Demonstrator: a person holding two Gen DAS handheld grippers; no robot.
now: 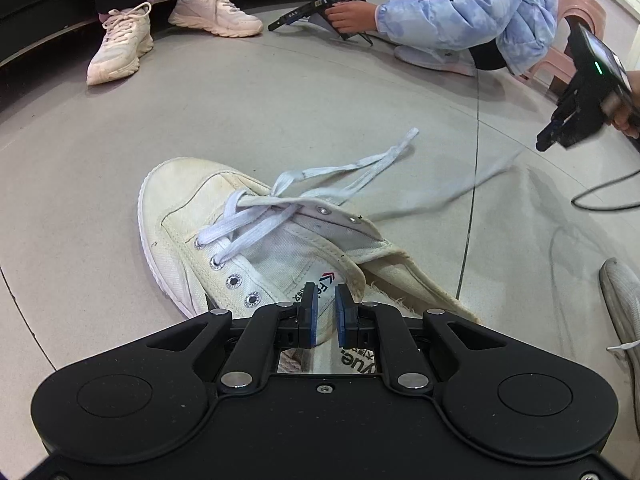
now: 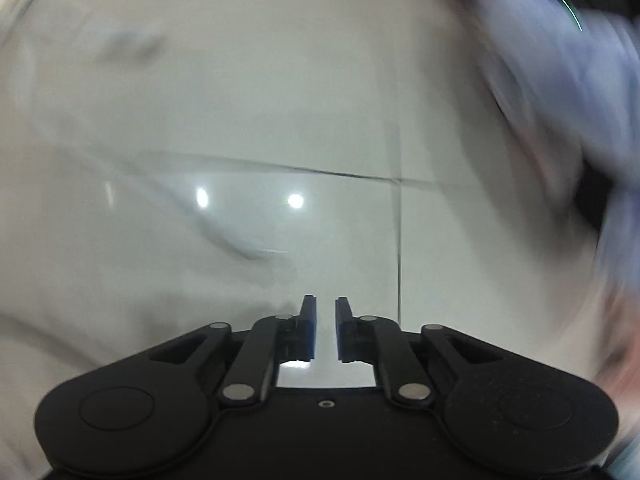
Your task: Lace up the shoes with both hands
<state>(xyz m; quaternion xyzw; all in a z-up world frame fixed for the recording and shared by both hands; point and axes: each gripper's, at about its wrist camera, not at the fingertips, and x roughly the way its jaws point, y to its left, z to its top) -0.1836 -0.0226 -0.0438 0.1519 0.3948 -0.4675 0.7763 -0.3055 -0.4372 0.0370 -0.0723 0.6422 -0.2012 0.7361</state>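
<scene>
A worn white canvas shoe (image 1: pixel 192 200) lies on the grey floor with its toe pointing away from me, its white lace (image 1: pixel 256 220) threaded through the front eyelets only. One lace end (image 1: pixel 360 164) lies looped on the floor beyond the shoe. The other end (image 1: pixel 452 196) trails, blurred, toward the right. My left gripper (image 1: pixel 325 286) sits at the shoe's opening, its blue pads closed on the labelled tongue (image 1: pixel 320 276). My right gripper (image 1: pixel 546 142) hovers at the right, apart from the shoe. In the blurred right wrist view the right gripper (image 2: pixel 325 300) shows a narrow empty gap over bare floor.
A person in a light blue puffy jacket (image 1: pixel 480 4) crouches at the back holding other grippers (image 1: pixel 320 4). Someone's two white sneakers (image 1: pixel 120 48) stand at the back left. Another white shoe (image 1: pixel 622 300) and a black cable (image 1: pixel 600 196) lie at the right, and a pink stool (image 1: pixel 576 12) stands behind.
</scene>
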